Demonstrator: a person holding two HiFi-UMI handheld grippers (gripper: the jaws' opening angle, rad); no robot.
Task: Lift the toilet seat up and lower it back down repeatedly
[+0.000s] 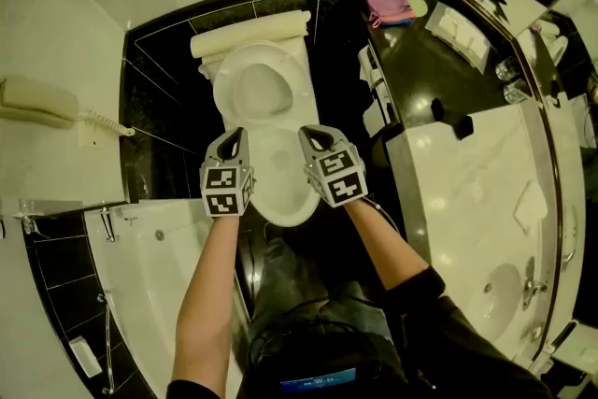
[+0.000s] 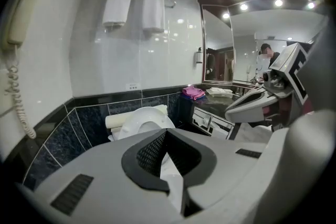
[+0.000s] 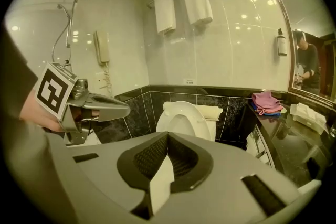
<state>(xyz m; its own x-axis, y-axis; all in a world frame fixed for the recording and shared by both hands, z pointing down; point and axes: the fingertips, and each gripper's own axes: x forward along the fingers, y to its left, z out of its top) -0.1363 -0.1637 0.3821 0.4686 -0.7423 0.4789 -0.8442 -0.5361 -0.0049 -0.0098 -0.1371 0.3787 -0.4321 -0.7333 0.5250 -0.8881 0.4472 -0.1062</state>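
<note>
The toilet seat stood raised against the tank at the far side, above the open bowl. The left gripper and right gripper hung over the bowl's near part, both pinched closed on nothing. If it were nudged forward by closed tips alone, the ungripped seat could slam down.

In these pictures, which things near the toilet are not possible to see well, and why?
- Toilet bowl: mostly hidden behind each gripper's own body in both gripper views; in head view, left gripper and right gripper cover its sides.
- Wall plate: print too small in every view.
- Person in mirror: right gripper view, too small for detail.
</note>
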